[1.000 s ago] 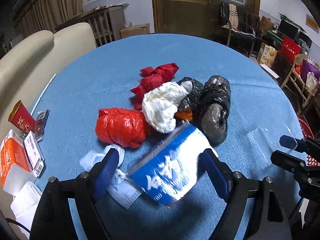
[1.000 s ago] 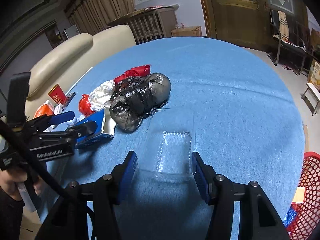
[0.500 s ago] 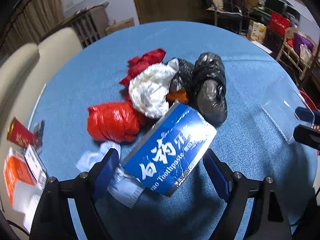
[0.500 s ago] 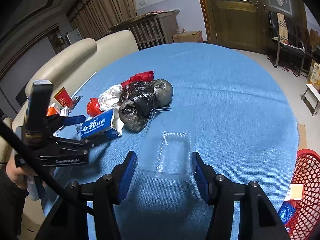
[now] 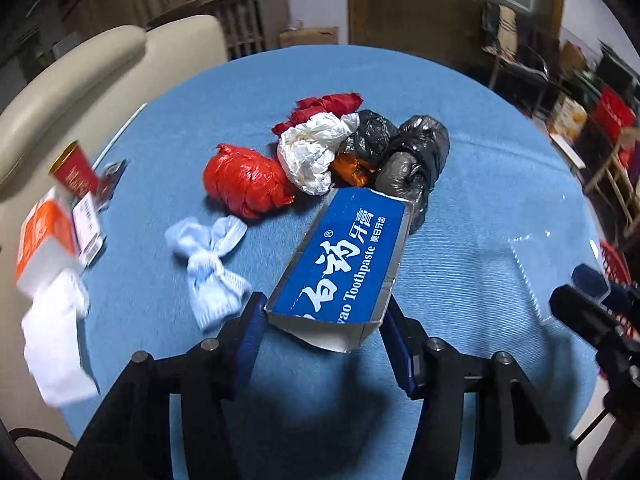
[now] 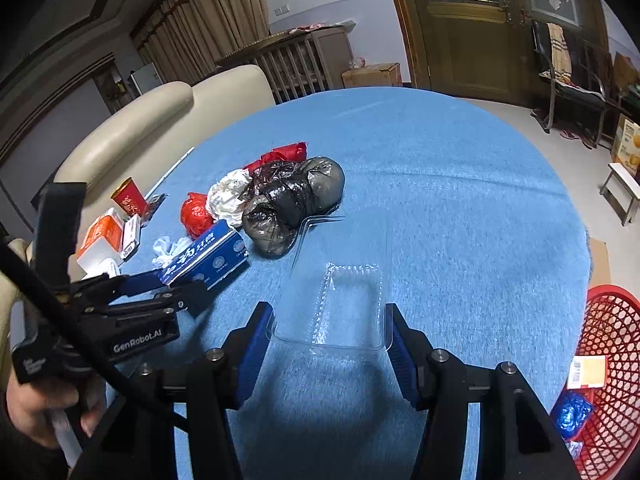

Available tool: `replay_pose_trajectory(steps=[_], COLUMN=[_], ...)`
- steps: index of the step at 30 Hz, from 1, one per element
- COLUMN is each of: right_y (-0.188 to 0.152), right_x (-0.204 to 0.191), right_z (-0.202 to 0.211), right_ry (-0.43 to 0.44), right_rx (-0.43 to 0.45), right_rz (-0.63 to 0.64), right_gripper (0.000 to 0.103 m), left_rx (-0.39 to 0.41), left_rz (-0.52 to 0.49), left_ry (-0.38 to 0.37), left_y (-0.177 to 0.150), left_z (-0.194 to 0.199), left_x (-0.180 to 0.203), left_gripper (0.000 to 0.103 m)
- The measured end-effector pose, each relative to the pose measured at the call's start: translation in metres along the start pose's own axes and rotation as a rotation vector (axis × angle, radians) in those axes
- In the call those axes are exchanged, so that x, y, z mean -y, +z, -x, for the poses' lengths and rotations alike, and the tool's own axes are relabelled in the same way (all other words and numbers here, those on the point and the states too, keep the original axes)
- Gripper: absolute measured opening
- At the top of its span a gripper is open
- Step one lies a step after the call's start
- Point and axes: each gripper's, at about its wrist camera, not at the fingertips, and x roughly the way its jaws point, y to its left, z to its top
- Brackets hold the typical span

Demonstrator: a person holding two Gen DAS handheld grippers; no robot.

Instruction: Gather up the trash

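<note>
left gripper (image 5: pixel 324 322) pinches toothpaste box (image 5: pixel 348 264), right gripper (image 6: pixel 330 340) clamps clear tray (image 6: pixel 340 304); red basket (image 6: pixel 612 380) has few bits, bag pile (image 5: pixel 328 160) + cartons left.

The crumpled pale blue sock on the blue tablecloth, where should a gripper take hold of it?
Grip the pale blue sock at its knotted, pinched middle, coming from above. That waist is its narrowest part; the ends flare wide and lie limp on the blue tablecloth.
</note>
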Motion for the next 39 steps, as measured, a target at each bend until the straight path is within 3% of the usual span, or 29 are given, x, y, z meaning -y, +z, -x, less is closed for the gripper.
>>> replay_pose_trajectory(steps=[5, 18, 25, 27, 33, 34, 36, 37, 38, 39], right_y=[-0.005, -0.009, -0.009, -0.009, -0.01, -0.011, -0.012, -0.013, -0.013, -0.013], right_x=[0.001, 0.005, 0.012, 0.016, 0.031, 0.034, 0.038, 0.039, 0.04, 0.041], right_z=[0.01, 0.028, 0.034, 0.037, 0.042, 0.043, 0.043, 0.043, 0.044, 0.044], right_ry=[-0.001, -0.004, -0.01, -0.014, -0.027, -0.028, -0.027, -0.028, -0.027, -0.025], right_rx=[0.01, 0.036, 0.048, 0.054, 0.06, 0.059, 0.057, 0.058, 0.058, 0.059], right_rz=[0.0, -0.007, -0.018, -0.025, -0.056, -0.061, -0.072, -0.073, -0.075, -0.079], right_gripper=[0.059, 0.059, 0.059, 0.059, 0.059, 0.059, 0.059, 0.059, 0.059, 0.059], left_rx=[0.025, 0.063, 0.079, 0.085, 0.094, 0.102, 0.117, 0.112, 0.122, 0.137], left_rz=[0.066, 0.051, 0.071, 0.072, 0.08, 0.094, 0.099, 0.084, 0.07, 0.063], left_ry=[0.014, 0.038, -0.018, -0.034, -0.058, -0.077, -0.103, -0.095, -0.075, -0.064], left_y=[-0.008, 0.0, 0.003, 0.005, 0.007, 0.008, 0.009, 0.01, 0.01, 0.009], left_z=[0.023, 0.043, 0.05, 0.052, 0.053, 0.054, 0.055, 0.053, 0.052, 0.052], left_x=[0.002, 0.012, 0.012, 0.014, 0.015, 0.011, 0.006, 0.005, 0.005, 0.005], left_gripper=[0.057, 0.05, 0.036, 0.023, 0.022, 0.025, 0.044, 0.069, 0.079, 0.079])
